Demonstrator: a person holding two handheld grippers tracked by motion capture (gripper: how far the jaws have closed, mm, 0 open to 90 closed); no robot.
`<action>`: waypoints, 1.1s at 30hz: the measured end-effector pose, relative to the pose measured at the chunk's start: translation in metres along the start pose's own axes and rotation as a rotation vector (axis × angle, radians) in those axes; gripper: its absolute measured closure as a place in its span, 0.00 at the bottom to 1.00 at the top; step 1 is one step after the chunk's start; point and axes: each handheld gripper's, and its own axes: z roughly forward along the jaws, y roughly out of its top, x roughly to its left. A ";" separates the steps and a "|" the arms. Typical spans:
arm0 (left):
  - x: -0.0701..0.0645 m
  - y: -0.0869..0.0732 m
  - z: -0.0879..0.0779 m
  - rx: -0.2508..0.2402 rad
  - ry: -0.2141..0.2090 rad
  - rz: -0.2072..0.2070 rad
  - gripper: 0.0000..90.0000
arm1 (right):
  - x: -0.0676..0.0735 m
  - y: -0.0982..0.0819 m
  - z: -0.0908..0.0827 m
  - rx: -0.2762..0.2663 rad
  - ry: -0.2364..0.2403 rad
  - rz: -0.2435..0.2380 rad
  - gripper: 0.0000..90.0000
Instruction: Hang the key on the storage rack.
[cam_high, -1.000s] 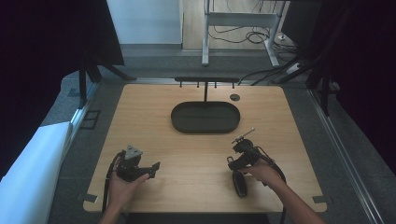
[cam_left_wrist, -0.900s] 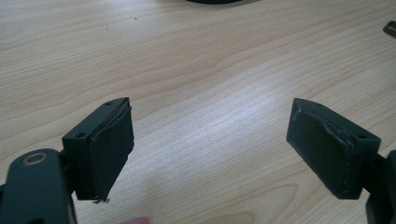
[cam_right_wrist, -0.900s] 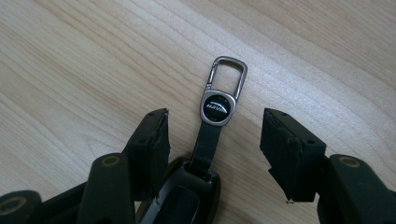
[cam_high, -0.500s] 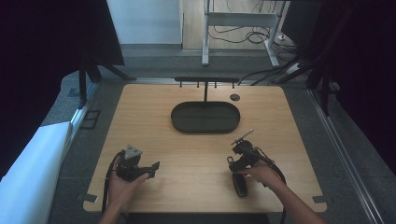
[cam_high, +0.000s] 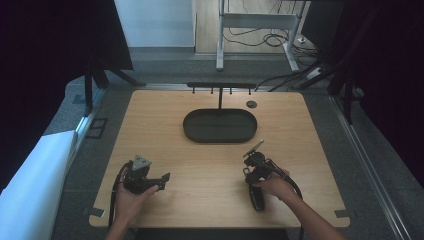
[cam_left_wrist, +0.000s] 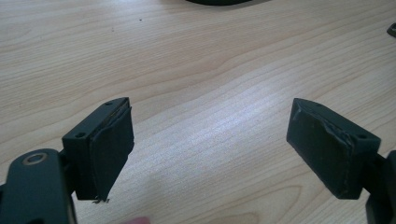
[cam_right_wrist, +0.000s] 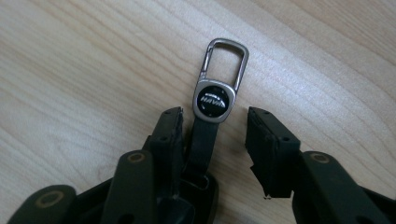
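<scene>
A key strap (cam_right_wrist: 205, 135) lies flat on the wooden table (cam_high: 210, 165): a silver carabiner clip (cam_right_wrist: 225, 58), a round black badge (cam_right_wrist: 212, 101) and a black strap running back under my gripper. My right gripper (cam_right_wrist: 215, 119) is open, its jaws on either side of the strap, which lies close against the left jaw. From above, the right gripper (cam_high: 248, 176) sits at the table's front right, with a black oblong piece (cam_high: 257, 198) beside the hand. My left gripper (cam_left_wrist: 210, 112) is open over bare wood, at the front left (cam_high: 161, 179).
A black oval tray (cam_high: 220, 125) rests at the table's back centre. Behind it stands a thin black rack with small hooks (cam_high: 220, 86). A small round dark disc (cam_high: 251, 104) is set in the table's back right. Cables trail from both grippers.
</scene>
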 end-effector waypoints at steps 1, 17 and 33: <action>0.000 0.000 0.000 0.000 0.000 0.001 0.17 | 0.000 0.001 0.000 0.003 0.001 0.006 0.64; 0.001 0.000 0.001 0.000 0.002 0.004 0.17 | -0.002 0.011 0.001 0.057 0.002 0.024 0.82; 0.003 -0.001 0.001 0.004 0.006 0.001 0.17 | -0.016 -0.002 -0.020 -0.051 0.063 0.061 0.89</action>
